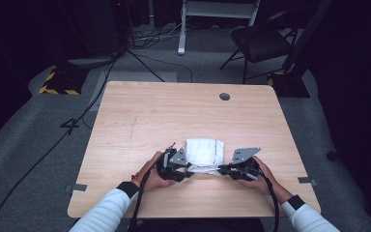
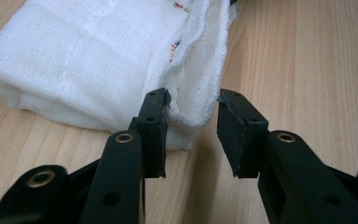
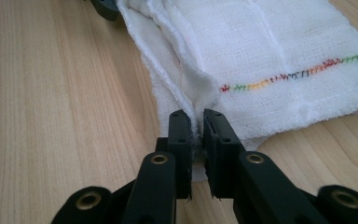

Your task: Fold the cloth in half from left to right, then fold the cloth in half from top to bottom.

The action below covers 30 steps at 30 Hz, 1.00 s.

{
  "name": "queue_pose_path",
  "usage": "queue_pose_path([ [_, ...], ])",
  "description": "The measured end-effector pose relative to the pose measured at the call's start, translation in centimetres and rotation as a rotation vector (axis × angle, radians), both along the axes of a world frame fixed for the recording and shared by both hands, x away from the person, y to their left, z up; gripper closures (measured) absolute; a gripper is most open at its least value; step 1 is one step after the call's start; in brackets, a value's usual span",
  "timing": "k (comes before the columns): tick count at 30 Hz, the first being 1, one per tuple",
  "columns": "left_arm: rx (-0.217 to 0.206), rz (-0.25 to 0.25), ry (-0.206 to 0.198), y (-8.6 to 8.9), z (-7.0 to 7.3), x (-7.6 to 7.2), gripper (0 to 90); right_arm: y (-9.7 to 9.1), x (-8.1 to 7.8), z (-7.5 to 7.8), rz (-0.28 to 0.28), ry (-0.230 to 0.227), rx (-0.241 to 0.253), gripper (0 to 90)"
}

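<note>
A folded white cloth [image 1: 204, 152] lies on the wooden table [image 1: 140, 116], near its front edge. It has a line of rainbow stitching [image 3: 298, 73]. My left gripper [image 1: 188, 170] is at the cloth's front left corner. In the left gripper view it [image 2: 193, 106] stands open, with a corner of the cloth [image 2: 88, 60] between its jaws, touching the left one. My right gripper [image 1: 223, 169] is at the front right corner. In the right gripper view it [image 3: 196, 120] is shut on a raised fold of the cloth's [image 3: 261, 42] edge.
A round cable hole [image 1: 224, 96] sits at the table's far right. Tape marks [image 1: 76, 187] lie on both side edges. Beyond the table are a black chair [image 1: 261, 43], floor cables [image 1: 145, 36] and a yellow-and-black striped base [image 1: 58, 86].
</note>
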<state>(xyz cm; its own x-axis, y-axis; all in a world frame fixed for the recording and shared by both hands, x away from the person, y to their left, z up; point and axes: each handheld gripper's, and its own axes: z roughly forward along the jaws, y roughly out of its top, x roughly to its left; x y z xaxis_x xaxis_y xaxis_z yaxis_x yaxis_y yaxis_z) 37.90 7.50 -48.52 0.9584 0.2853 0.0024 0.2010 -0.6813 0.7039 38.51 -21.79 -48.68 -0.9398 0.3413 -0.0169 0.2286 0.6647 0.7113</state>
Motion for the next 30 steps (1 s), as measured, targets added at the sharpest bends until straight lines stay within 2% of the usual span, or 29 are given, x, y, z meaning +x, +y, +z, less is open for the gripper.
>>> queue_pose_path([
  [6,0.009,0.002,0.003,-0.2,0.1,0.0,54.3,0.0,0.0,0.0,-0.003,-0.011,-0.008,80.0],
  [9,0.014,0.032,0.006,-0.2,0.2,-0.3,46.7,0.0,-0.2,0.3,-0.009,-0.025,-0.009,78.7],
  [10,0.032,0.039,-0.007,-0.1,0.5,-0.5,42.1,0.1,-0.3,0.4,-0.006,-0.038,-0.01,78.2],
  [12,0.044,0.052,-0.017,0.3,0.8,-0.8,40.1,0.0,-0.5,0.8,-0.008,-0.047,0.005,76.3],
  [15,0.032,0.088,-0.021,0.7,1.2,-0.9,32.4,-0.2,-0.6,1.0,-0.019,-0.05,0.009,68.5],
  [17,0.021,0.113,-0.033,0.9,1.3,-0.9,28.1,-0.3,-0.6,1.0,-0.025,-0.055,0.009,67.7],
  [19,0.013,0.129,-0.055,1.0,1.5,-0.9,26.3,-0.3,-0.7,1.3,-0.026,-0.057,0.025,62.1],
  [21,-0.003,0.14,-0.048,1.0,1.7,-0.7,25.7,-0.3,-0.7,1.8,-0.022,-0.063,0.036,59.1],
  [24,-0.003,0.156,-0.052,1.0,1.9,-0.7,24.6,-0.3,-0.8,2.3,-0.03,-0.066,0.051,50.8],
  [26,0.011,0.159,-0.067,1.0,2.1,-0.9,23.6,-0.3,-0.9,2.6,-0.044,-0.082,0.039,46.4],
  [30,-0.016,0.16,-0.084,0.9,3.0,-1.1,23.5,-0.5,-1.1,3.3,-0.078,-0.091,0.057,37.9],
])
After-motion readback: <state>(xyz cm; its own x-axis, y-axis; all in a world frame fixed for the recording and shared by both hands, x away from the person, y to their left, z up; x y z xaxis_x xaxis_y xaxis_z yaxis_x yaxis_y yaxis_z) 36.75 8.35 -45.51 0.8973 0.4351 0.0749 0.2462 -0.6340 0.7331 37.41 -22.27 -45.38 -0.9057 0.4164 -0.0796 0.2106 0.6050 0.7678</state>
